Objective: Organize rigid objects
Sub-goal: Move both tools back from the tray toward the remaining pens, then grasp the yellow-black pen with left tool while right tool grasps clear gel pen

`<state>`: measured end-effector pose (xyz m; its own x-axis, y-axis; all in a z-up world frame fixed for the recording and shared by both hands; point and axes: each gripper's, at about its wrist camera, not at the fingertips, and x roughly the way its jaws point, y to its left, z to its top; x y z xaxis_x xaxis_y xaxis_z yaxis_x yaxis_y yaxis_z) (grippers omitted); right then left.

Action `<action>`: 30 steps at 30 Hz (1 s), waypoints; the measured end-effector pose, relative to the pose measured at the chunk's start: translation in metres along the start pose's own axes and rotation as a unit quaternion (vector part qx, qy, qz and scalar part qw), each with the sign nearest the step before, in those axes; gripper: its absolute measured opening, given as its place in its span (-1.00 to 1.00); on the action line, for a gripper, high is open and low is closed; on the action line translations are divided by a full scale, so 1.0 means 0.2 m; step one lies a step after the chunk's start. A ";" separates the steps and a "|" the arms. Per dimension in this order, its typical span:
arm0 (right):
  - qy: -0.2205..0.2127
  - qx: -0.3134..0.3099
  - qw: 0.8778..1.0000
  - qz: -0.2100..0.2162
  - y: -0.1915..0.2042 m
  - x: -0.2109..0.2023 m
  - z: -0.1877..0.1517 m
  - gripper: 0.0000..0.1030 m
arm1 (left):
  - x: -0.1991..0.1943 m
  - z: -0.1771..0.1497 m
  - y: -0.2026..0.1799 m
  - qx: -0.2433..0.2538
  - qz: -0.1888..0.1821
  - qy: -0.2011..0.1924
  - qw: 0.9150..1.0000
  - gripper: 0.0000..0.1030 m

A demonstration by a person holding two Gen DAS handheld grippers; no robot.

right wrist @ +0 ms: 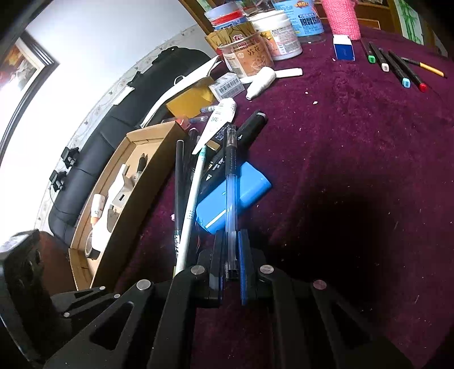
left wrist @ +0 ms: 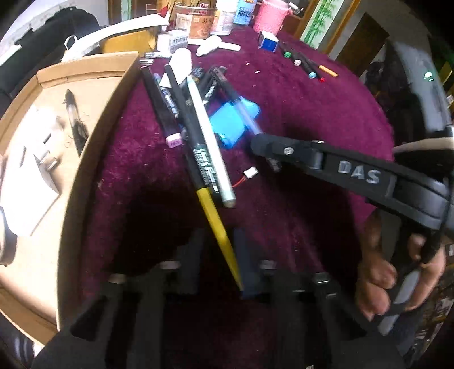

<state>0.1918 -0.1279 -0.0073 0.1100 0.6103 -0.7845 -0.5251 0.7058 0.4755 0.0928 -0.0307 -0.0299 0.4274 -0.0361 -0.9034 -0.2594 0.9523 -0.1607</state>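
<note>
A pile of pens and markers (left wrist: 184, 113) lies on the purple cloth beside a cardboard box (left wrist: 93, 159). My left gripper (left wrist: 218, 249) is shut on a black pen with a yellow end (left wrist: 212, 215) that reaches up into the pile. My right gripper (right wrist: 231, 255) is shut on a clear blue gel pen (right wrist: 230, 181) that points away over a blue block (right wrist: 235, 195). In the left wrist view the right gripper (left wrist: 262, 143) comes in from the right, holding that gel pen (left wrist: 244, 113) above the blue block (left wrist: 229, 122).
A row of markers (right wrist: 394, 65) lies at the far right, next to a small blue box (right wrist: 344, 48). Jars, tins and a pink holder (right wrist: 342, 17) stand at the back. The cardboard box (right wrist: 119, 198) holds small parts.
</note>
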 end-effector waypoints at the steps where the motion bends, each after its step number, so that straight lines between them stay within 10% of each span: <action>1: -0.001 0.000 1.000 0.000 0.00 0.00 0.00 -0.85 | 0.00 0.00 0.01 -0.002 0.002 -0.003 1.000 -0.83; 23: 0.036 -0.049 0.995 -0.084 0.07 -0.19 -0.34 -0.85 | -0.10 -0.09 0.19 -0.034 -0.038 0.005 0.999 -0.86; 30: 0.014 -0.067 0.993 -0.099 0.15 -0.18 -0.24 -0.22 | -0.12 -0.12 0.22 -0.044 -0.056 0.017 0.997 -0.86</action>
<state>0.1324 -0.1451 0.0158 0.1993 0.4535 -0.8687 -0.6031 0.7555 0.2561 0.0505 0.0049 -0.0244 0.4280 -0.1523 -0.8909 -0.2874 0.9116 -0.2939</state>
